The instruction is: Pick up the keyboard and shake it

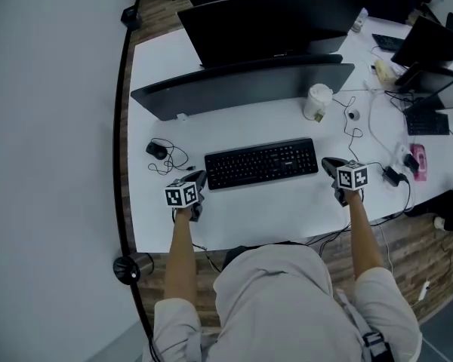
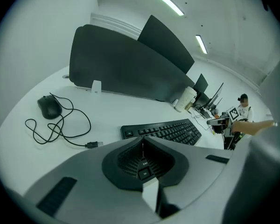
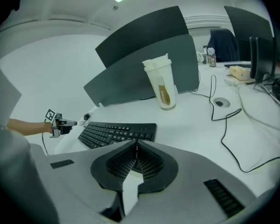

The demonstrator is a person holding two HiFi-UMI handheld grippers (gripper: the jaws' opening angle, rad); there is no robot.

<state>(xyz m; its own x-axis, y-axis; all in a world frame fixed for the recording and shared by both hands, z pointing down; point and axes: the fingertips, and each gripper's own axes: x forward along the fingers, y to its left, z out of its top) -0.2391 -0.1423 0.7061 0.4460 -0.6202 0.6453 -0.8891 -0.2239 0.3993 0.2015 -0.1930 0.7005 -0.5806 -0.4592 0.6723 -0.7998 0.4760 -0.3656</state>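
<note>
The keyboard (image 1: 261,163) lies flat on the white desk (image 1: 287,213), in front of the nearer monitor (image 1: 241,89), and nothing is gripping it. The left gripper (image 1: 199,179) is just beside the keyboard's left end and the right gripper (image 1: 329,163) is just beside its right end; neither appears to touch it. Both claws are fully closed, jaw against jaw, with nothing between them. A wired mouse (image 1: 156,150) lies beyond the keyboard's left end, and a lidded paper cup (image 1: 317,101) stands behind its right end. The step in hand is judged to be the approach, as the pickup has not begun. The next move calls for opening both claws wide enough to take the keyboard's edge, advancing one onto each end, closing both together, then lifting level before shaking. An uneven grip would probably tilt the keyboard
</note>
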